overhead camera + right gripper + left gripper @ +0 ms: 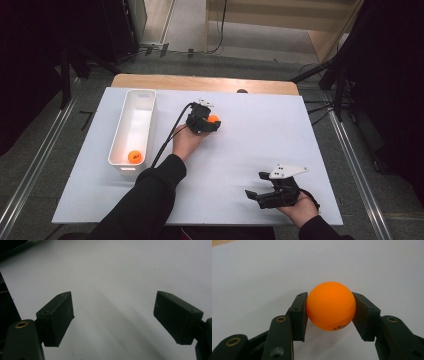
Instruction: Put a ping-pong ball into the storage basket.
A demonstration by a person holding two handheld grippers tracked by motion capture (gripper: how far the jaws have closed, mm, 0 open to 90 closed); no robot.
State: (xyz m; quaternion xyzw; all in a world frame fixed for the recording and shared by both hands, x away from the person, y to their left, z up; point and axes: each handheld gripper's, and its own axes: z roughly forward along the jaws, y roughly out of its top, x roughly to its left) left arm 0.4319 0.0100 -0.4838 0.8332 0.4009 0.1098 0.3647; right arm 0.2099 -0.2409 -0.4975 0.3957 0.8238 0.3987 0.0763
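The ball (330,305), on the table (260,135) right of the bin (121,129), is clamped by the left gripper (214,122) for transfer, while the right gripper (113,317) is kept open and empty.

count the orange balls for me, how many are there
2. One orange ball sits clamped between the left gripper pads on the white table. The other ball lies in the near end of the white bin. None looks hidden.
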